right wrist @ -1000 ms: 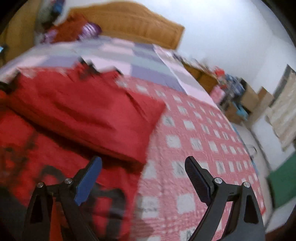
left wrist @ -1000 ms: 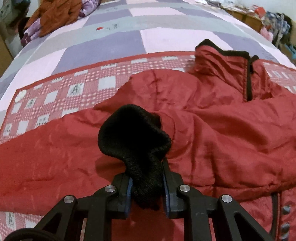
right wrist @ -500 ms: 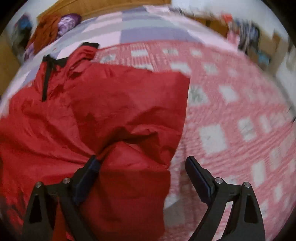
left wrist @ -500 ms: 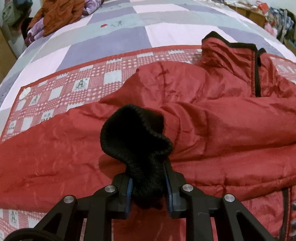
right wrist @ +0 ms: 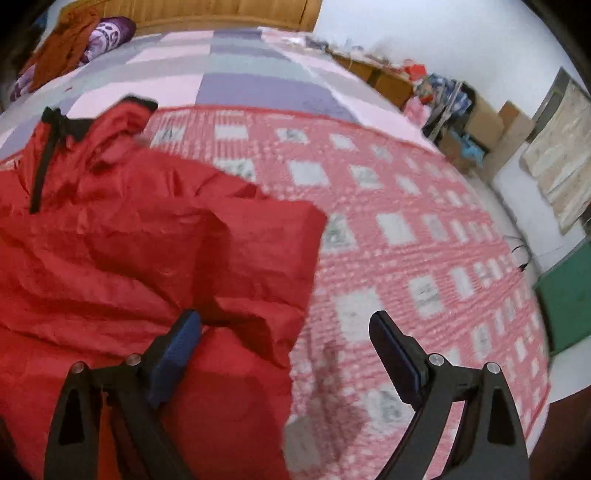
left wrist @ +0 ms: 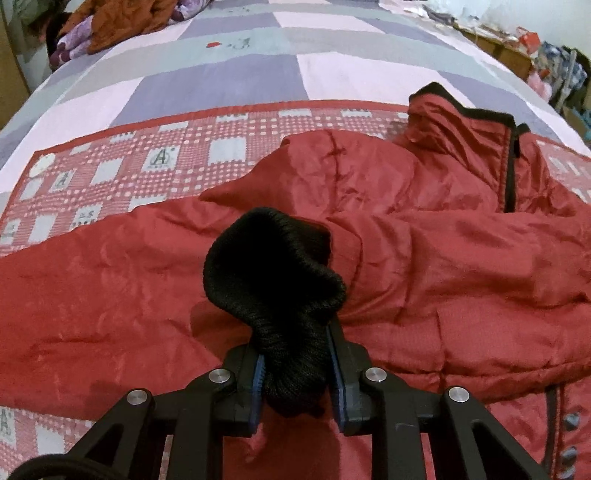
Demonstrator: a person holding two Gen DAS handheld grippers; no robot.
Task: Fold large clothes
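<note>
A red padded jacket [left wrist: 443, 258] lies spread across the bed, its black-trimmed collar [left wrist: 476, 110] at the far side. One sleeve is folded over the body and ends in a black knit cuff [left wrist: 273, 266]. My left gripper [left wrist: 295, 354] has that cuff between its blue pads. Its jaws are opening, though the pads still touch the knit. In the right wrist view my right gripper [right wrist: 284, 325] stands wide open and holds nothing. It hovers over the jacket's [right wrist: 147, 240] right-hand folded edge, where the fabric meets the checked bedspread [right wrist: 406, 221].
A heap of orange and purple clothes [right wrist: 74, 40] lies by the wooden headboard [right wrist: 221, 11]. Boxes and clutter [right wrist: 461, 107] line the wall beyond the bed's right edge. A green board [right wrist: 569, 302] stands on the floor there.
The right gripper has swung across and sunk toward the jacket's right edge, still wide open. The left gripper stays put and its pads have spread slightly around the cuff.
</note>
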